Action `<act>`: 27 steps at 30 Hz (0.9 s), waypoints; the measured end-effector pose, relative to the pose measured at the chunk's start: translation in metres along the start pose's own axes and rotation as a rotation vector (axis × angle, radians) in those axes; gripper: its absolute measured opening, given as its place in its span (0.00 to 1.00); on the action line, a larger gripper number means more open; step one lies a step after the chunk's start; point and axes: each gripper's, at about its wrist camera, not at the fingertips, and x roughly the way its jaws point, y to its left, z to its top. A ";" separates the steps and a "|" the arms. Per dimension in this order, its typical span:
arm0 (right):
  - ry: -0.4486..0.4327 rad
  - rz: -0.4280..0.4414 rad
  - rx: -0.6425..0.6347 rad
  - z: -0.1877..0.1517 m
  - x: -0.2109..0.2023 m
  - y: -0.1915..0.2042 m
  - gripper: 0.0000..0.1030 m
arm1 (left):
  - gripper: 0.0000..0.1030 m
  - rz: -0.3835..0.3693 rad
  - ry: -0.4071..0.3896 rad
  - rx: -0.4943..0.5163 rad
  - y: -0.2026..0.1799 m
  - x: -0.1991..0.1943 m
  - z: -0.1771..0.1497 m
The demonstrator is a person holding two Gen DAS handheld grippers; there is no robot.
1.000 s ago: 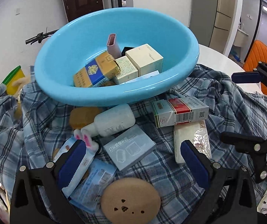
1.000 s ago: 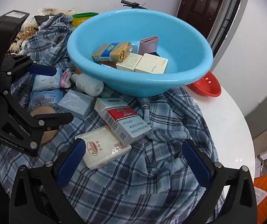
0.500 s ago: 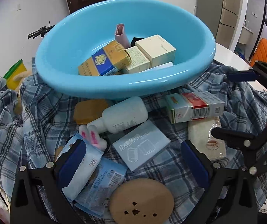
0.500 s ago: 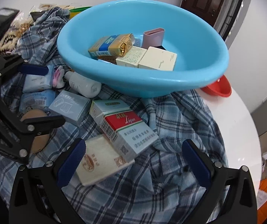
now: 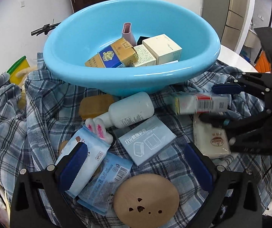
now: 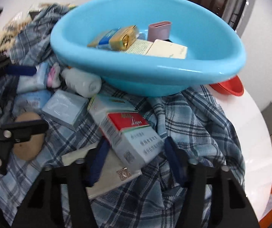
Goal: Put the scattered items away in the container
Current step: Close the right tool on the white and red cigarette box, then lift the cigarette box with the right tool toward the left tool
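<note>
A light blue basin (image 5: 132, 79) (image 6: 155, 76) stands on a plaid cloth and holds several boxes. In front of it lies a red and white carton (image 6: 130, 133) (image 5: 198, 102). My right gripper (image 6: 136, 152) (image 5: 219, 102) has its jaws closing, with a blue pad against each long side of the carton. My left gripper (image 5: 136, 167) is open over a tissue pack (image 5: 86, 152), a second pack (image 5: 105, 186) and a tan round disc (image 5: 145, 197). A white bottle (image 5: 130, 112) and a grey-blue box (image 5: 147, 140) lie between them and the basin.
A white tissue pack (image 5: 212, 142) lies under the right gripper. An orange sponge (image 5: 94, 106) sits by the basin's foot. A red bowl (image 6: 229, 87) stands behind the basin on the white table (image 6: 253, 133). Bags and clutter crowd the left edge.
The right gripper's jaws have come in from wide apart to both sides of the carton, which now shows blurred and shifted. Both views have drawn a little nearer the basin.
</note>
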 end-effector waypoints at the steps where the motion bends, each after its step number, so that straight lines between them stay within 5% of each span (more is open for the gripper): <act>1: 0.001 0.007 0.011 -0.001 -0.003 -0.002 0.33 | 1.00 -0.002 0.001 -0.002 0.000 0.000 0.000; 27: -0.112 0.110 0.107 -0.057 -0.097 0.012 0.21 | 1.00 -0.055 -0.079 0.015 -0.021 -0.059 -0.027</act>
